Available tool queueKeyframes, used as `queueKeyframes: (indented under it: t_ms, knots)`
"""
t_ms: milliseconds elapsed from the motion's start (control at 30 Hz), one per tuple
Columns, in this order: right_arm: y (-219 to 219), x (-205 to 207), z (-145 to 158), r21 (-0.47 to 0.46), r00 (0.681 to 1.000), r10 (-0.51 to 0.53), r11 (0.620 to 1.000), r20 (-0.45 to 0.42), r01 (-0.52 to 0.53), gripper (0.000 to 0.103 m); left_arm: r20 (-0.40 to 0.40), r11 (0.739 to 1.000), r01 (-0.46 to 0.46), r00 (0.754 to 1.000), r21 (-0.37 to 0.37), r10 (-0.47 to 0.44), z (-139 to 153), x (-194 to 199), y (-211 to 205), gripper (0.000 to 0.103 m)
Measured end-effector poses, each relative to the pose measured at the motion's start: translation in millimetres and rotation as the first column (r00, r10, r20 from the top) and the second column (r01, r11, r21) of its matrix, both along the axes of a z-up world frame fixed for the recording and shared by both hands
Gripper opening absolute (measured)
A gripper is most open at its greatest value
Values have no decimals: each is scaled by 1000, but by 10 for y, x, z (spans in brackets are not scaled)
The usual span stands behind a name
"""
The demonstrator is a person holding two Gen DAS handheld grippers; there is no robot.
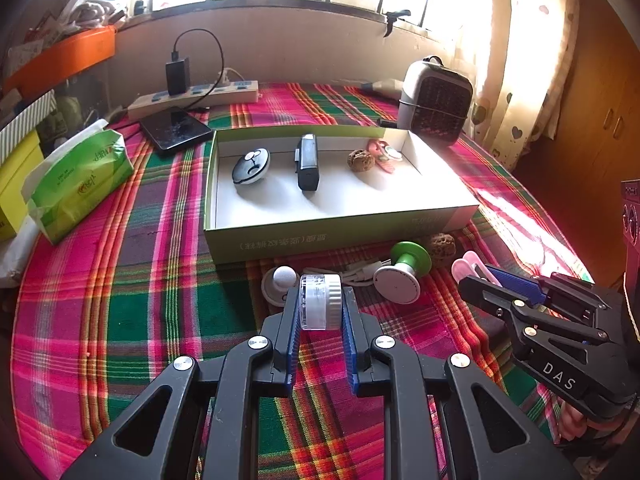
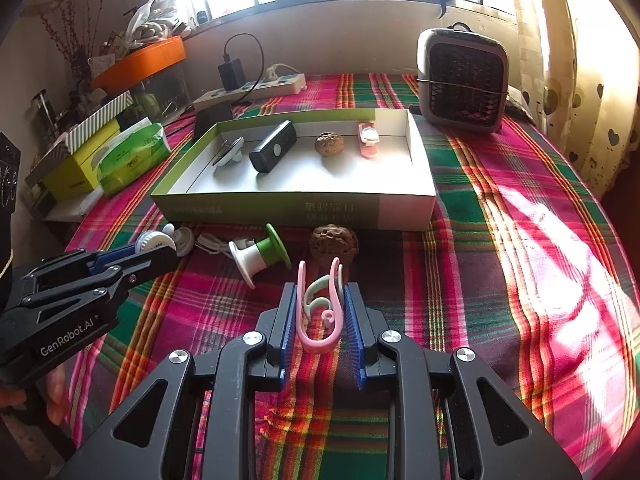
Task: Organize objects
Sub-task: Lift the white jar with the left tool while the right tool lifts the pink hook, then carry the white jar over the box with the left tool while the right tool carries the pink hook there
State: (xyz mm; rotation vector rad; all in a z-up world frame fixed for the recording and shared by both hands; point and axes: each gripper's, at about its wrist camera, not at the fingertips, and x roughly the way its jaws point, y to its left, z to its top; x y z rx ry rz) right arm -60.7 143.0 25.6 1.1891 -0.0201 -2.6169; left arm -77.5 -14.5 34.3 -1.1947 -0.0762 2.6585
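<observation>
Two grippers are mine, and both are closed on something above the plaid cloth. Far left, a green tissue pack lies near the open box. My left gripper pinches a small clear and white reel between its blue pads, just in front of the box's near wall. Inside the box sit, left to right, a round black and white gadget, a black block, a walnut and a pink item. On the cloth before the box lie a green and white spool and a second walnut. My right gripper squeezes a pink clip upright. Beyond the box's right corner stands a small grey heater.
</observation>
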Motion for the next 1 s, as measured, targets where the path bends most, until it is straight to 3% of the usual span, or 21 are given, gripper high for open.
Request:
queueKeyframes:
  t_ms: [433,1000]
  knots:
    - [73,-175,234,-4,999,1,1000,-39,-1,24,-10,1000,5,1000,6,-5,151,-237,15,17]
    - [179,-847,240,18,1000,-10,1000,-3,10,24,14,999,-53,998,3,53,115,-780,-124,17]
